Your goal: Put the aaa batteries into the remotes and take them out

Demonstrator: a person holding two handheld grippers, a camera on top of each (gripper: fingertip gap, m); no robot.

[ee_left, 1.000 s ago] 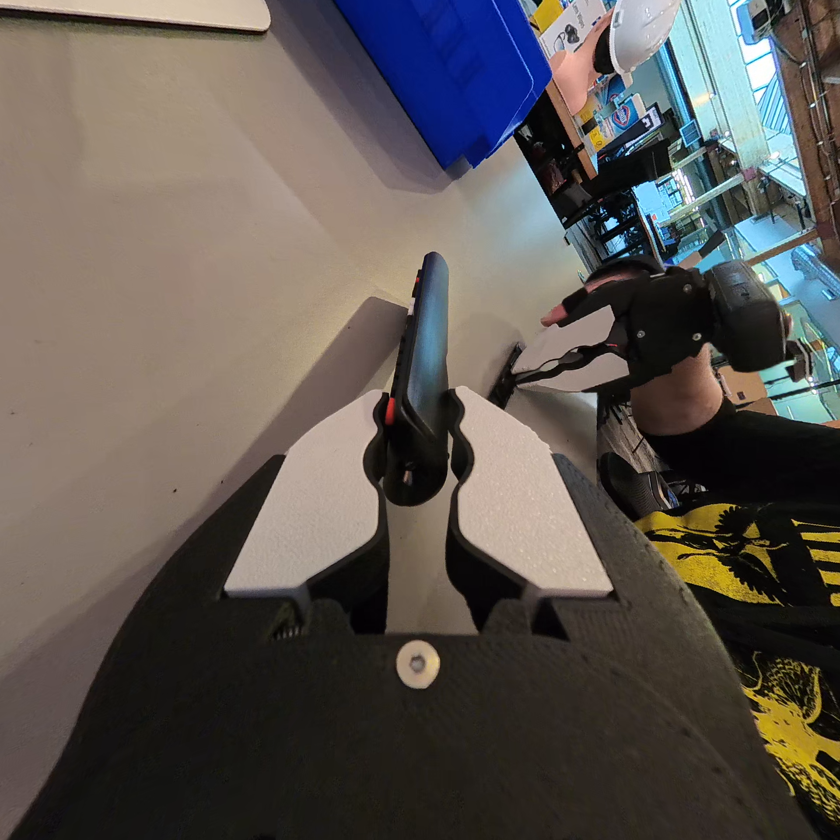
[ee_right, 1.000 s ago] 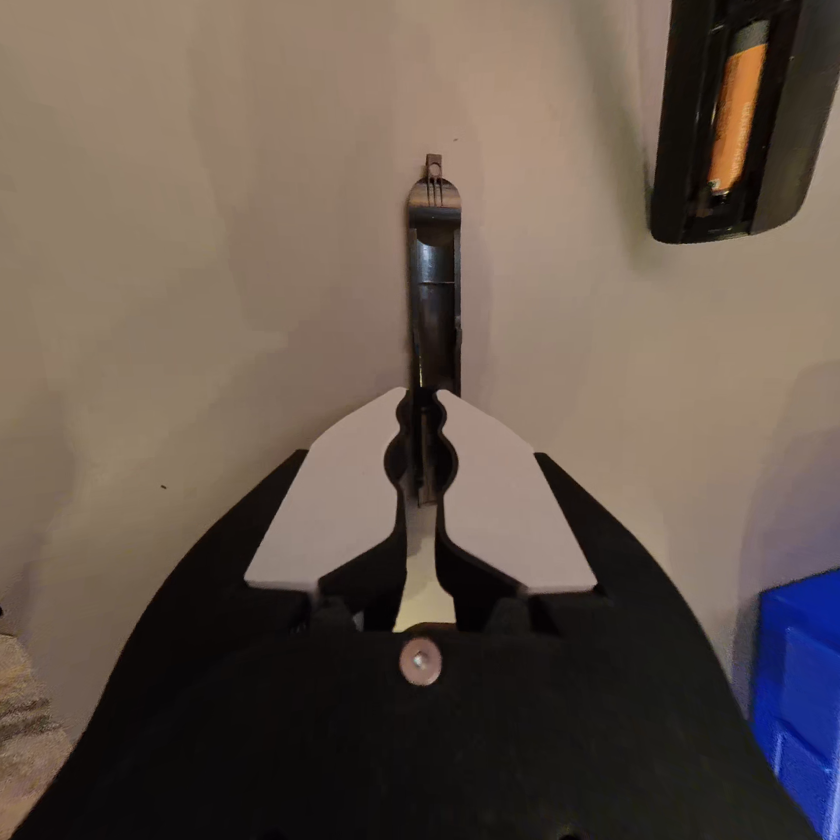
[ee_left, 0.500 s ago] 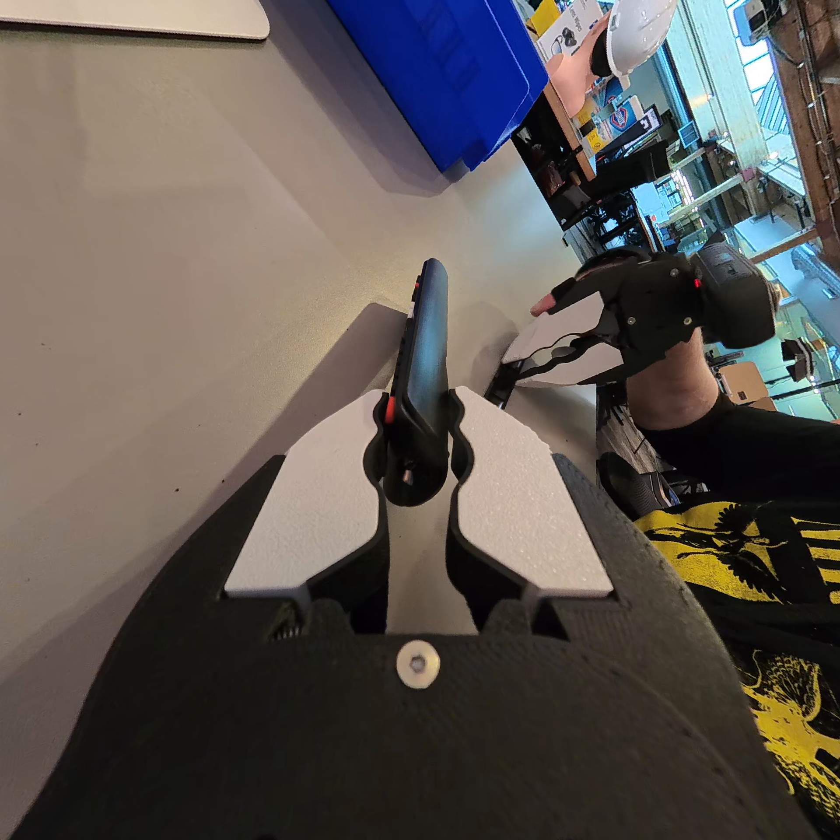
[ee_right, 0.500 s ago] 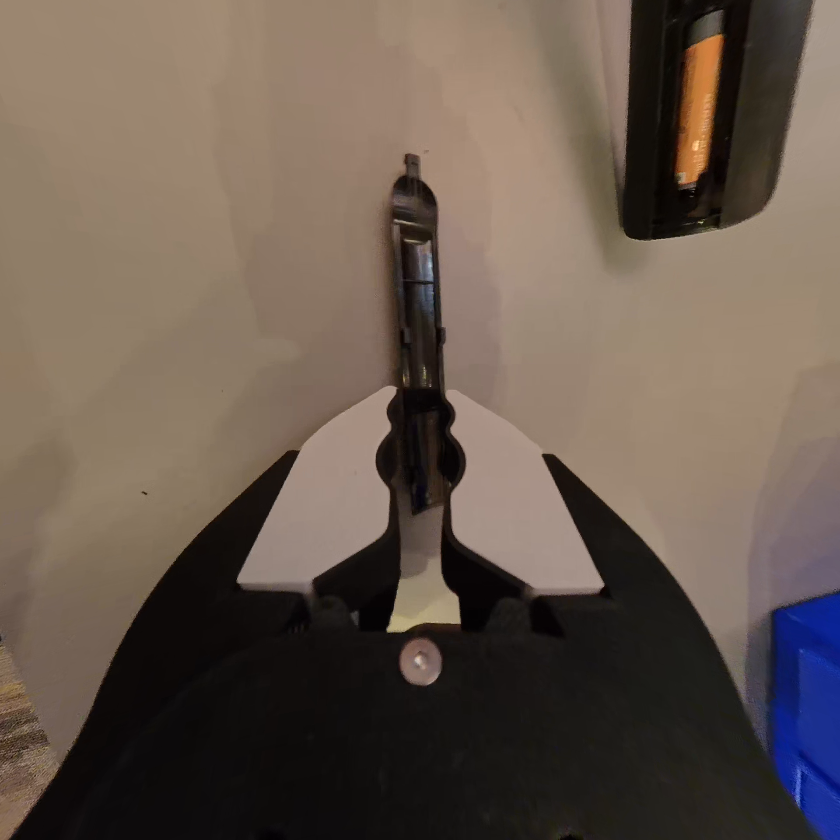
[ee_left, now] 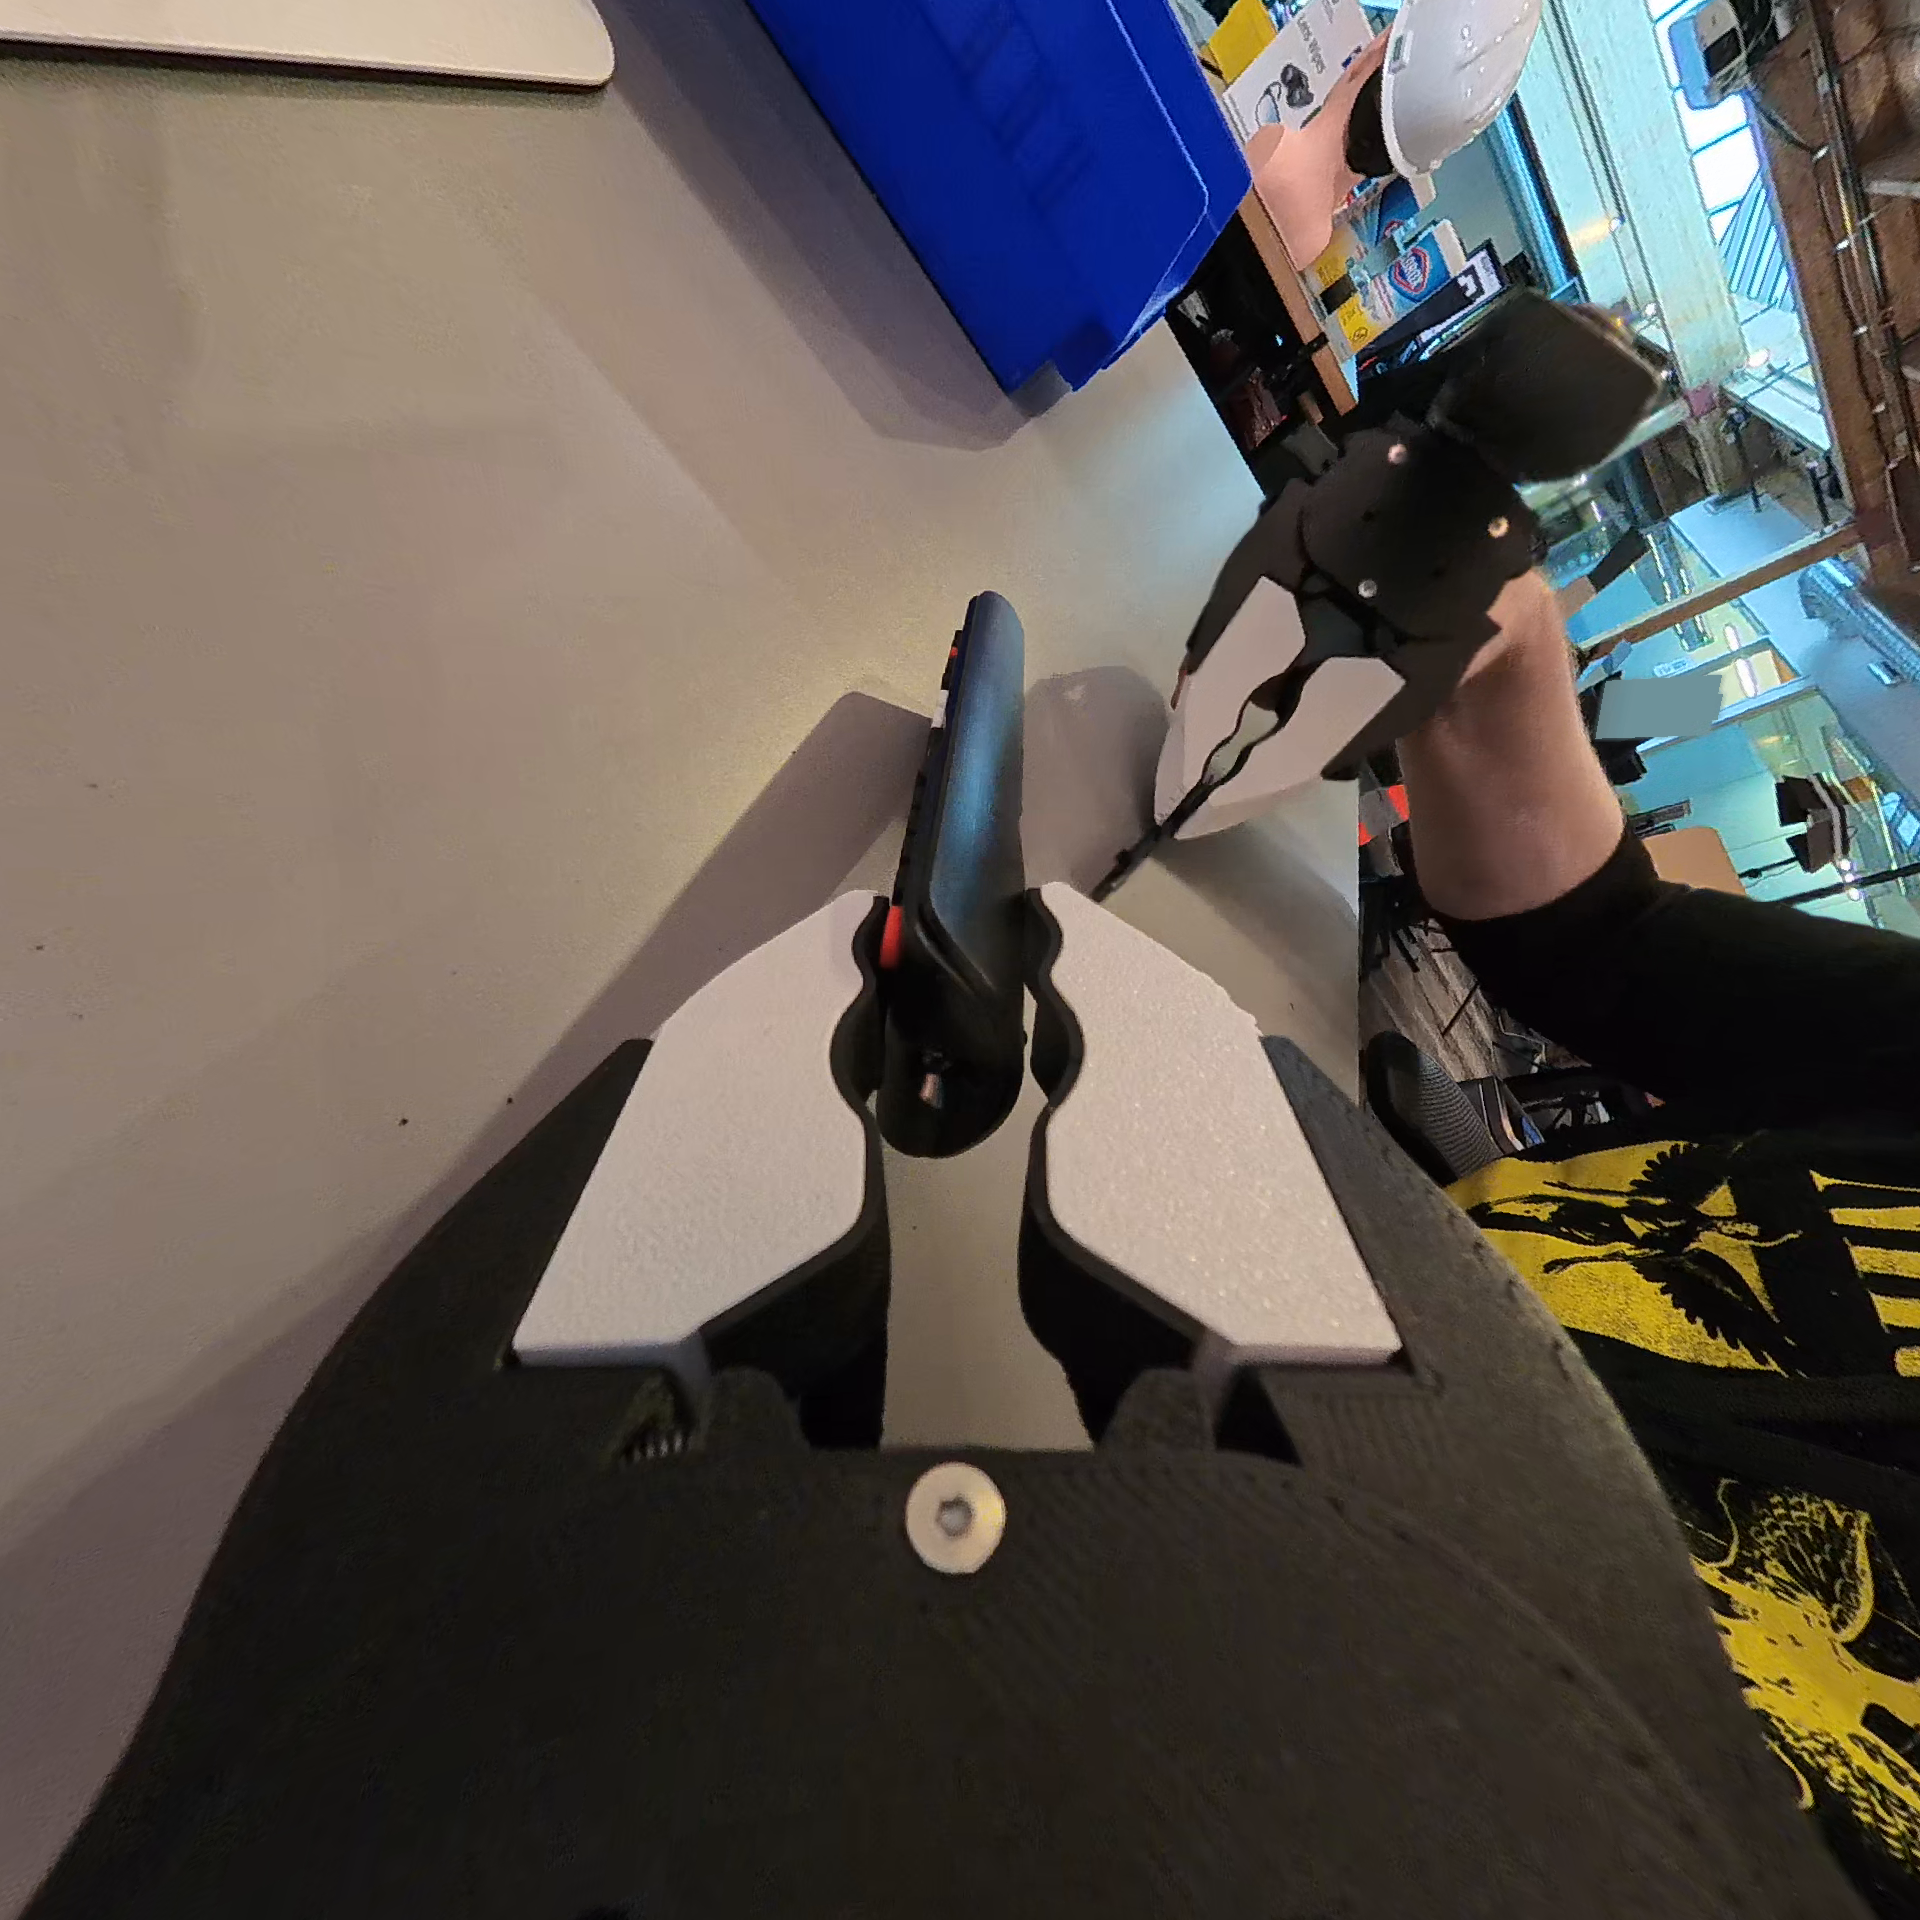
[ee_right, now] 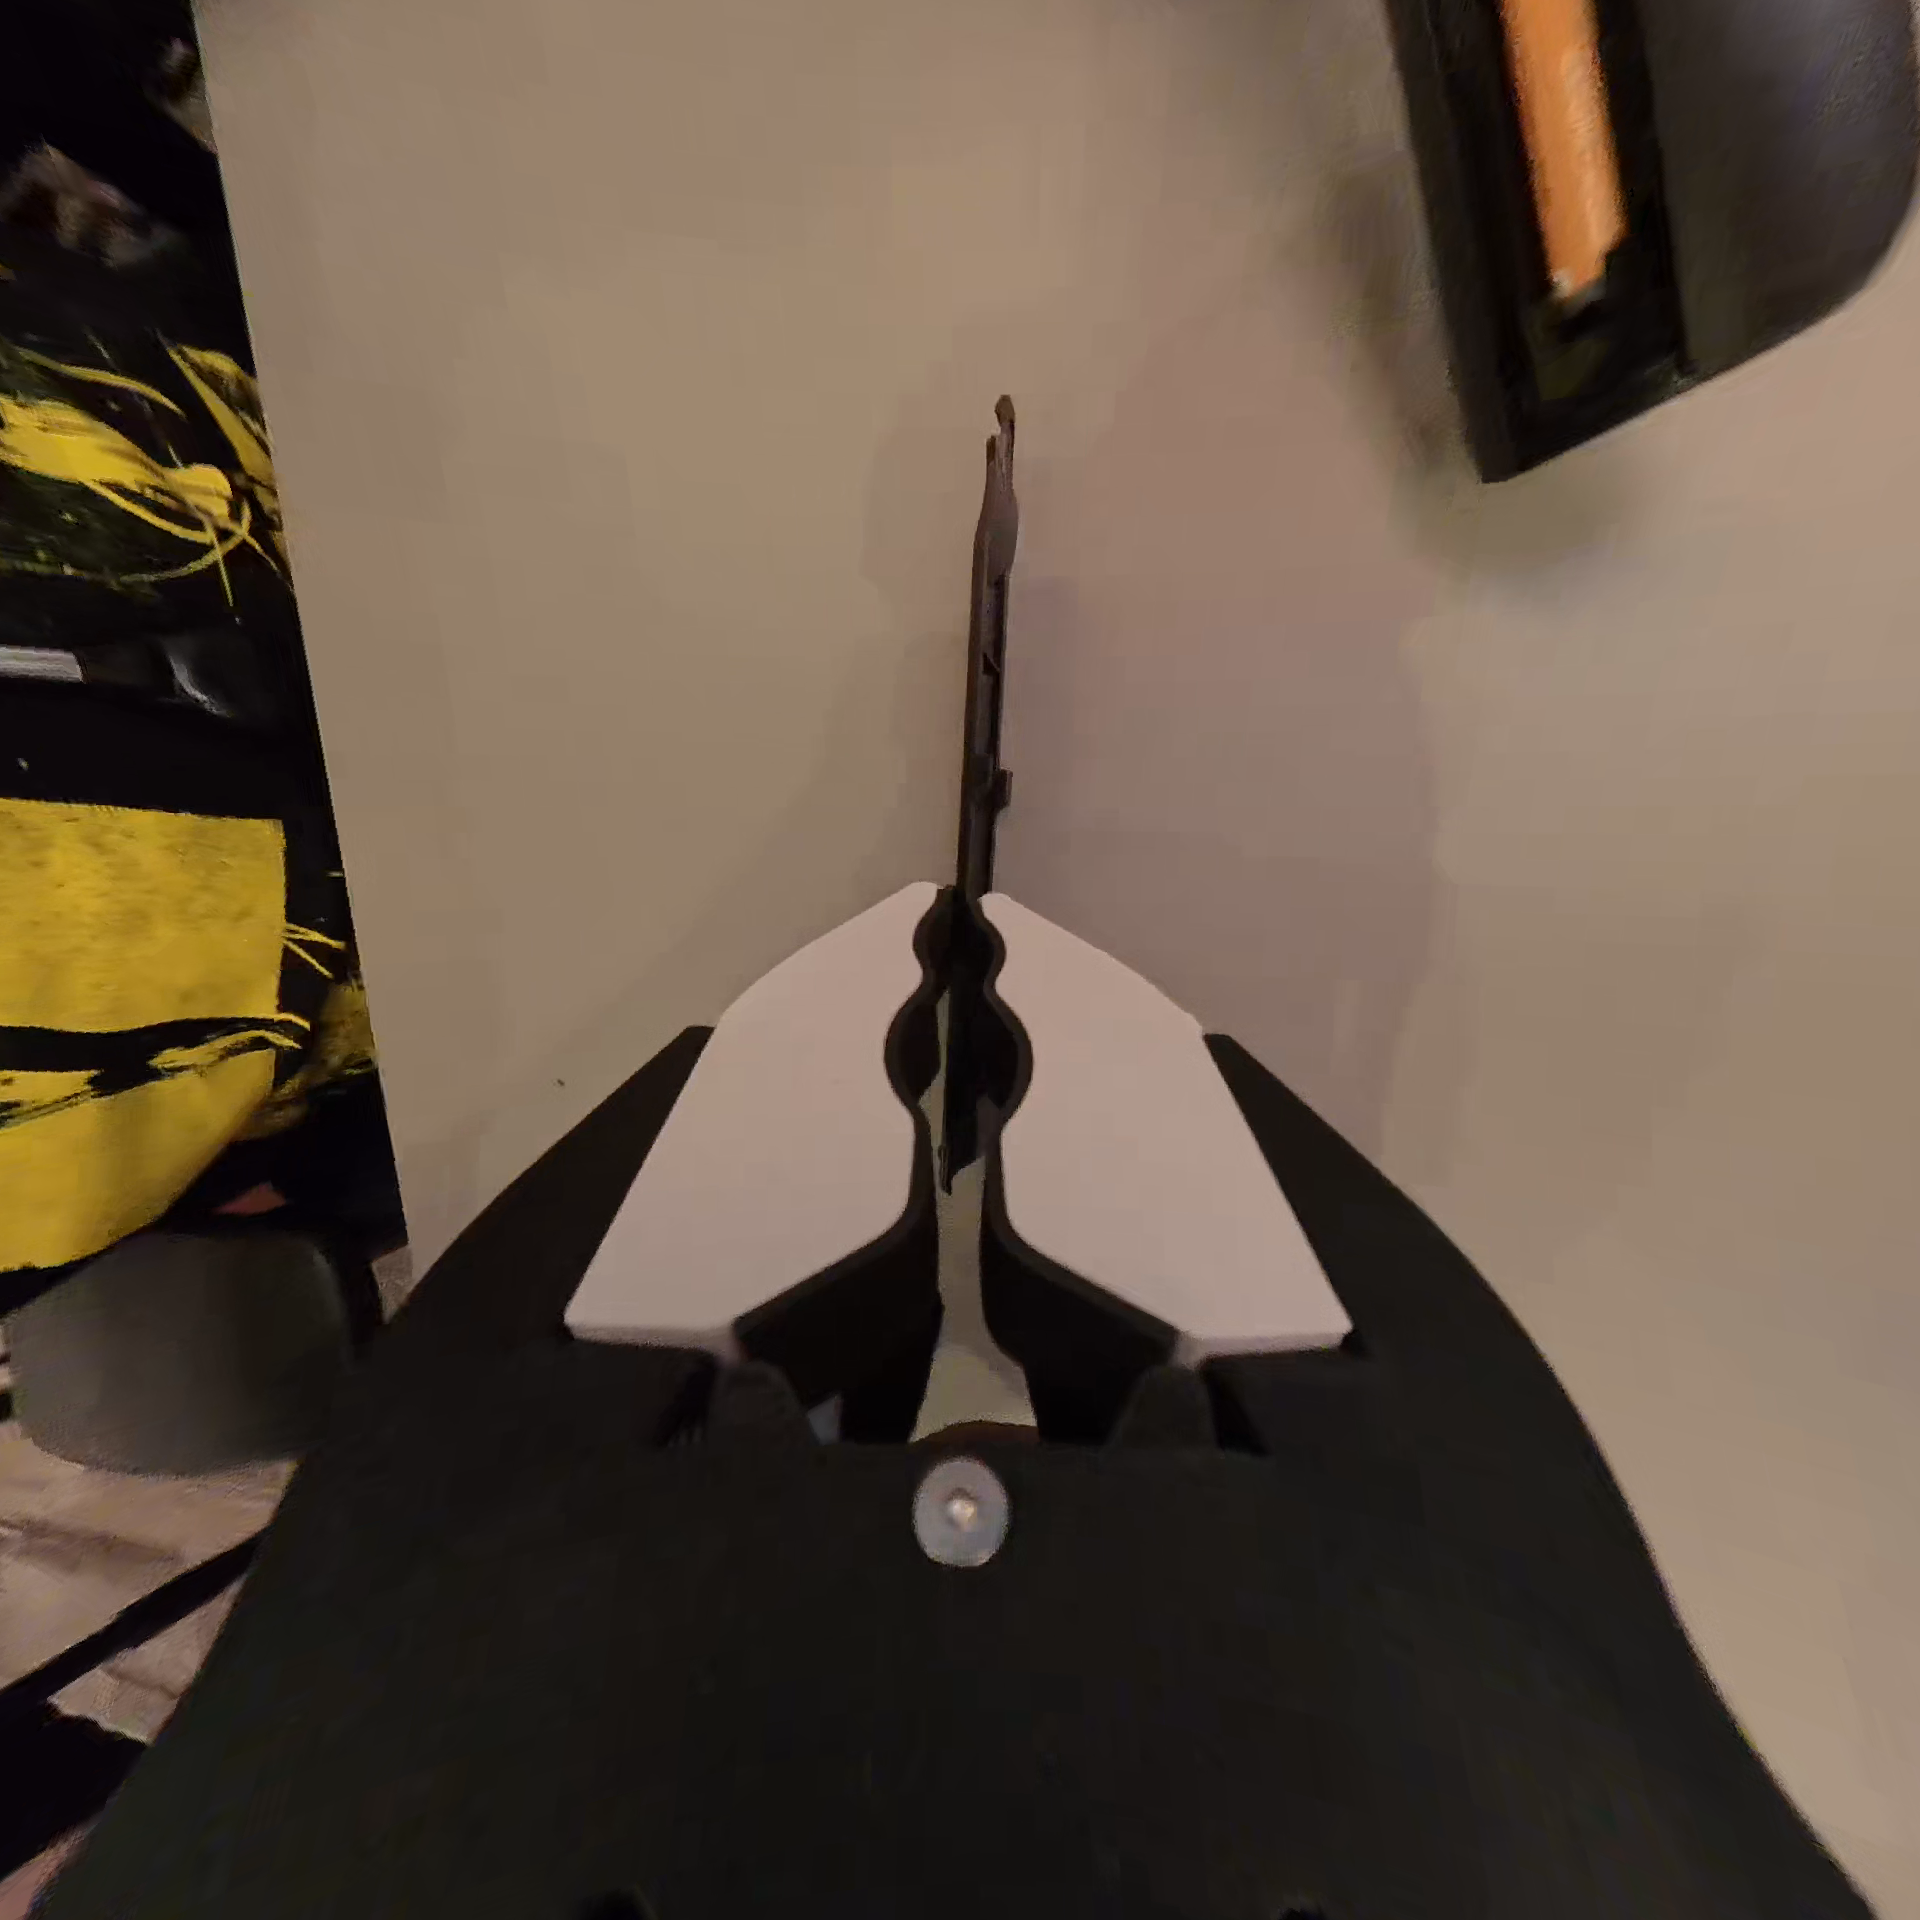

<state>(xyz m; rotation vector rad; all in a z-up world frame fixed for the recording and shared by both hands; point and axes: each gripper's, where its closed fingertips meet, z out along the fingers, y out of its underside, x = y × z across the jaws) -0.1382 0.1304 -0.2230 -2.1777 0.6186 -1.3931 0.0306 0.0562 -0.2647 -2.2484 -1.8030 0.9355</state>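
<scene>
The left tool (ee_left: 951,997) is clamped on the near end of a black remote (ee_left: 971,831), held on edge over the grey desk (ee_left: 416,623). To its right, the right tool (ee_right: 961,914) pinches the thin battery cover (ee_right: 987,665) edge-on, tip above the desk. An orange battery (ee_right: 1558,156) sits in the remote's open bay. The cover looks light, stiff and easily snapped, so a grip across its flat faces suits it. A blue bin (ee_left: 1018,177) stands far off.

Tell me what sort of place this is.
Probably a workshop or lab. A plain grey table holds a blue storage bin; behind it stand cluttered shelves with a white hard hat, beside large windows.
</scene>
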